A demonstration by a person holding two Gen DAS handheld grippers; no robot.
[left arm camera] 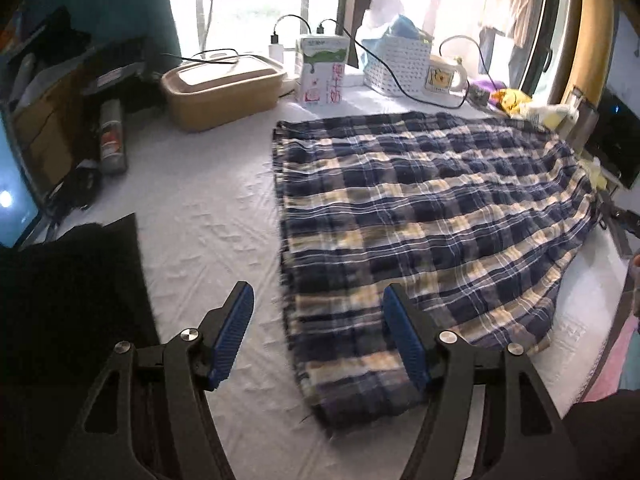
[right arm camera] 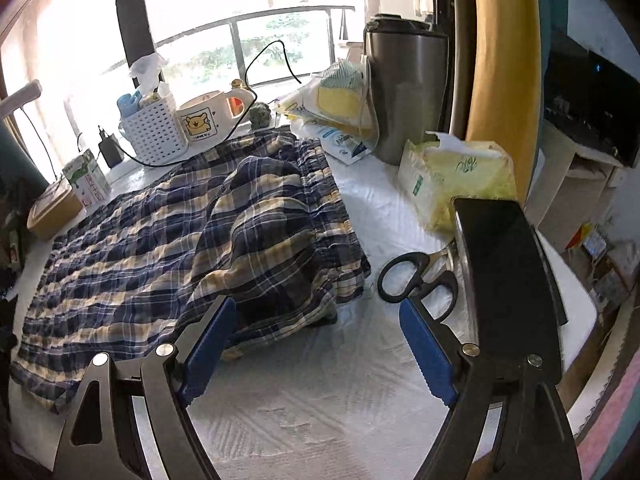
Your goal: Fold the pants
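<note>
Left wrist view: the laptop screen [left arm camera: 14, 184] is running off the left edge. A dark cloth [left arm camera: 72, 300] is covering the counter [left arm camera: 208, 216] corner. Right wrist view: a dark slab [right arm camera: 504, 280] is hiding the scissors' [right arm camera: 416, 280] blades.

Navy-and-cream plaid pants [left arm camera: 420, 216] on a white cover [left arm camera: 208, 216]; blue-padded tongs [left arm camera: 316, 312].

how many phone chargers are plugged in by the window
2, both at the back of the white table under the window: a white plug charger left of the green-and-white milk carton, and a black plug charger just above the carton. Others may be hidden behind the clutter.
</note>
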